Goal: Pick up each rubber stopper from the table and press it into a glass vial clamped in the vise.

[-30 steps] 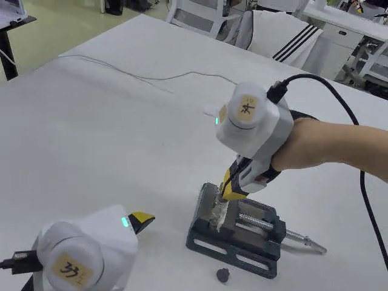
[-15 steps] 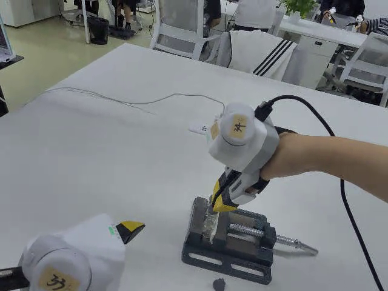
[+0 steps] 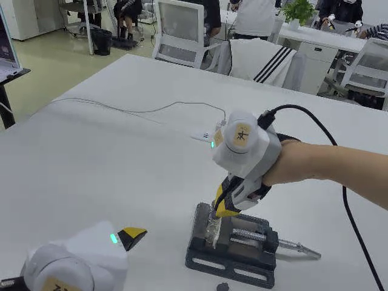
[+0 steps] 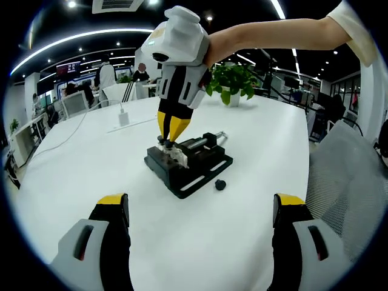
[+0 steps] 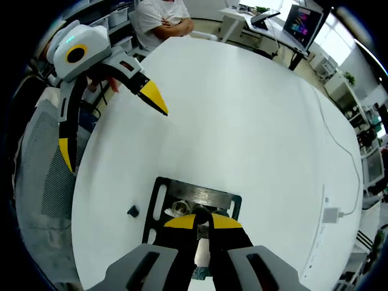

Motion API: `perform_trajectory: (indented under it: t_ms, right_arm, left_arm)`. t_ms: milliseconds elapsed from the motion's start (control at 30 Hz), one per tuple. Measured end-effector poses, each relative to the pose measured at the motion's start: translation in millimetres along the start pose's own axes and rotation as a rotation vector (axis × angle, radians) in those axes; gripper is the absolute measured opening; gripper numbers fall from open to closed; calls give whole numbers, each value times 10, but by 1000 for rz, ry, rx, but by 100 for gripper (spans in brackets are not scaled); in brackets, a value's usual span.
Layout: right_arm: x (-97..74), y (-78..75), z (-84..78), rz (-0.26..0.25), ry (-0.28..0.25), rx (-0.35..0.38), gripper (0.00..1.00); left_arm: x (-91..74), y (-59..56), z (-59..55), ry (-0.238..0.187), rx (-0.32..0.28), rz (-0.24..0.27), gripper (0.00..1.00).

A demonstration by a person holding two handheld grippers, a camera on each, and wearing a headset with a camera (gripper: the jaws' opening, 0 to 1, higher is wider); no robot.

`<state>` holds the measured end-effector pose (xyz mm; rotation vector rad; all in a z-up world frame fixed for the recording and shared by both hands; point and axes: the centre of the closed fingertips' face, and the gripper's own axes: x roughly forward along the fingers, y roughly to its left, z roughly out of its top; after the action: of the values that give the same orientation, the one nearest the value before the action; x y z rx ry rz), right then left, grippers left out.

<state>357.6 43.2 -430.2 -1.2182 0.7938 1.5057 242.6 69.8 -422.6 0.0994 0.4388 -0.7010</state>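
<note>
White table (image 3: 91,157), open office behind. Vise (image 3: 242,251) sits on it with a glass vial (image 3: 213,229) clamped between its jaws. Your right gripper (image 3: 220,210) points down at the vial's top, fingers narrow, nearly closed; cannot tell whether they grip anything. One rubber stopper (image 4: 220,184) lies on the table just beside the vise. Your left gripper (image 4: 199,203) hovers well apart from the vise, fingers wide, empty.
</note>
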Motion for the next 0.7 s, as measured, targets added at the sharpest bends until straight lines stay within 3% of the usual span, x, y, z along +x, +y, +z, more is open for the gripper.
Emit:
perform_trajectory:
  t_ms: [267,367,700]
  right_arm:
    - [-64,0,-13,-22,-10,19,15]
    - [-107,45,-5,-28,-33,43,25]
    - [-132,281,-78,-16,-71,90,32]
  left_arm:
    - [-19,9,-2,2,5,1,99]
    - [-26,10,-9,5,8,2,99]
    - [-19,-10,9,2,18,-4,99]
